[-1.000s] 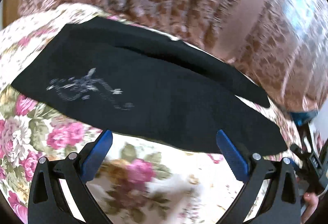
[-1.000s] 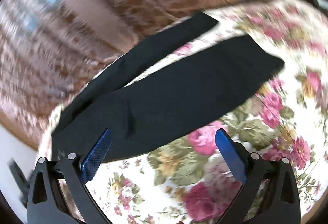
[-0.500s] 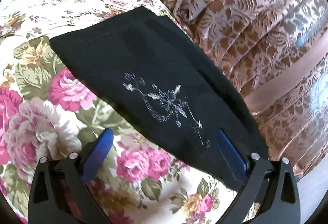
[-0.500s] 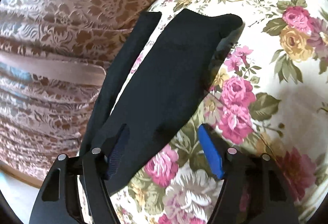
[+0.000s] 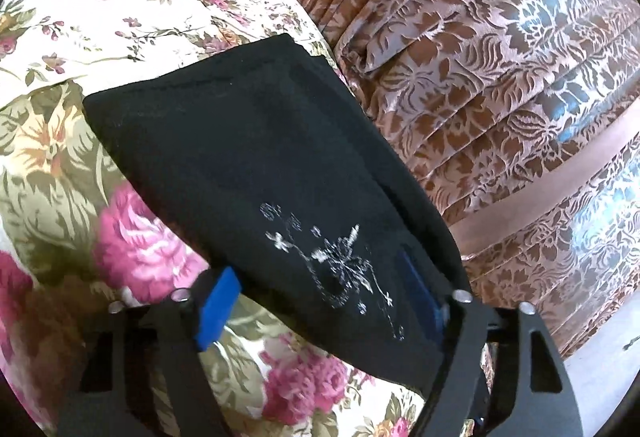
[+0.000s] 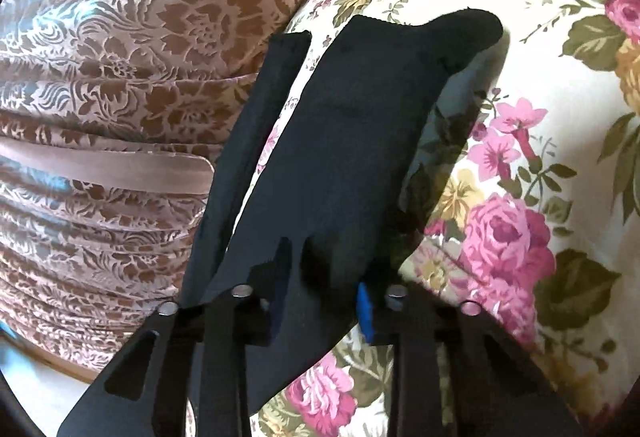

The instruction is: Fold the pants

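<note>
Your black knit pants [image 5: 248, 165] lie flat on the rose-printed bedspread [image 5: 80, 173], beside pleated brocade fabric [image 5: 500, 77]. Your left gripper [image 5: 324, 297] straddles the white embroidered motif [image 5: 340, 265], fingers spread; your right gripper [image 6: 320, 301] pinches bunched leg cloth
</note>
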